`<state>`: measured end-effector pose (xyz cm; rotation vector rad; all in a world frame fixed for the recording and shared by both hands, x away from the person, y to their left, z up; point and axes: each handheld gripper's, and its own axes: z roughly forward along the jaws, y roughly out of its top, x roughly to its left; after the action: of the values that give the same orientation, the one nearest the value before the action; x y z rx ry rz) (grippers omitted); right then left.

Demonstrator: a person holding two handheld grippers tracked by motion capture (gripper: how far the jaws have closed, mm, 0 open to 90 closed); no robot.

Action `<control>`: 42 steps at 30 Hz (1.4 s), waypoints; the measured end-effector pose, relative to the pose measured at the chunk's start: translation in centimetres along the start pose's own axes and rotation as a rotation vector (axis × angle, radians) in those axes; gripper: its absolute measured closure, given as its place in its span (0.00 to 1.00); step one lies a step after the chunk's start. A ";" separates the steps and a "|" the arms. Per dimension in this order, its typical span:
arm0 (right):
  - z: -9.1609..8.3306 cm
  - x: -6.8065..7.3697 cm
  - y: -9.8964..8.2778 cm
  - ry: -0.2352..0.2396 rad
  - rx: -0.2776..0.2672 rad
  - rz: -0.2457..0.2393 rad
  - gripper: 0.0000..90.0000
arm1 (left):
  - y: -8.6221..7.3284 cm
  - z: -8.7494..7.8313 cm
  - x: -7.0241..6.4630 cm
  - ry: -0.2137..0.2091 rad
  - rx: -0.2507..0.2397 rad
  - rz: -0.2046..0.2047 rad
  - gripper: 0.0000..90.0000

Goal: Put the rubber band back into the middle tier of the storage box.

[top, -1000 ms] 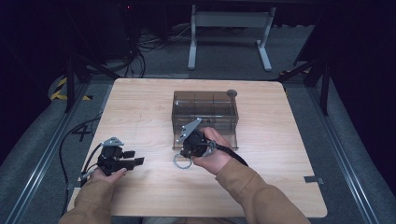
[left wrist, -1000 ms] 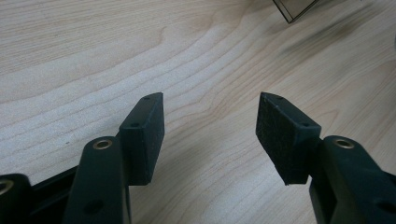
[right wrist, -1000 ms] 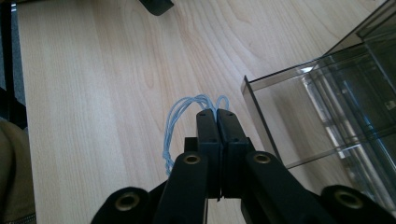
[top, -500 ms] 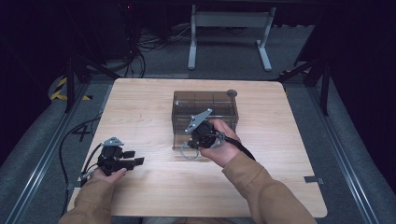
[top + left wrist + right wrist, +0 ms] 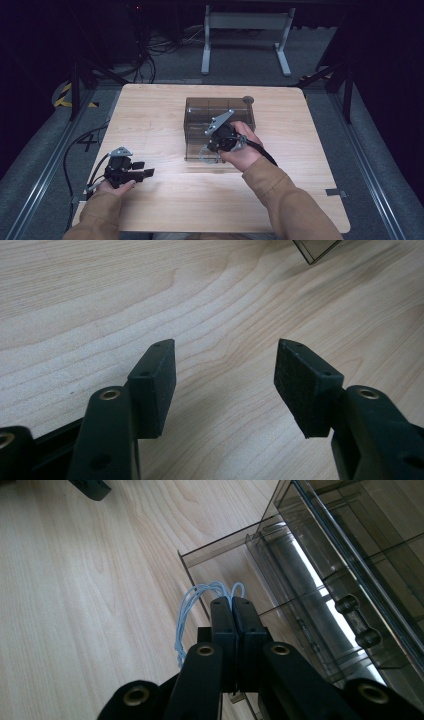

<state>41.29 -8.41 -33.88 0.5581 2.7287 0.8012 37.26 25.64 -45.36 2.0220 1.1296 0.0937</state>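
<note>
A smoky see-through drawer box (image 5: 200,112) stands mid-table. My right gripper (image 5: 209,150) hovers at its front, shut on a loop of thin pale-blue cord (image 5: 205,156). In the right gripper view the shut jaws (image 5: 233,602) pinch that cord (image 5: 187,612), which curls out to the left, above a pulled-out clear drawer (image 5: 220,542) of the box (image 5: 360,540). My left gripper (image 5: 145,171) rests on the table at the front left. In the left gripper view it (image 5: 225,370) is open with bare wood between the pads.
The wooden table (image 5: 150,110) has free room left, right and in front of the box. A small dark round object (image 5: 248,100) lies by the box's back right corner. Cables and a metal stand base (image 5: 245,30) lie on the floor beyond the table.
My right gripper has moved away from the person and a little up with the cord, from the table in front of the box to the box's front. The left gripper has stayed put.
</note>
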 end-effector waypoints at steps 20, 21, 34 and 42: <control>0.6 -2.4 -0.9 -0.046 0.030 0.020 1.00 | 0.0 0.0 0.0 0.000 0.000 0.001 0.48; 0.6 -2.5 -0.9 -0.047 0.030 0.018 1.00 | 0.0 0.0 0.0 0.000 0.000 0.000 0.48; 1.5 -3.5 -1.8 -0.052 0.050 0.014 1.00 | 0.0 0.0 0.0 -0.001 0.000 0.000 0.48; 2.3 -3.7 -2.1 -0.051 0.063 0.013 1.00 | 0.0 0.0 0.0 0.000 0.000 0.001 0.48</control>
<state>44.77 -10.55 -36.48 0.6009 2.7139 0.6967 37.25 25.65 -45.35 2.0228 1.1286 0.0941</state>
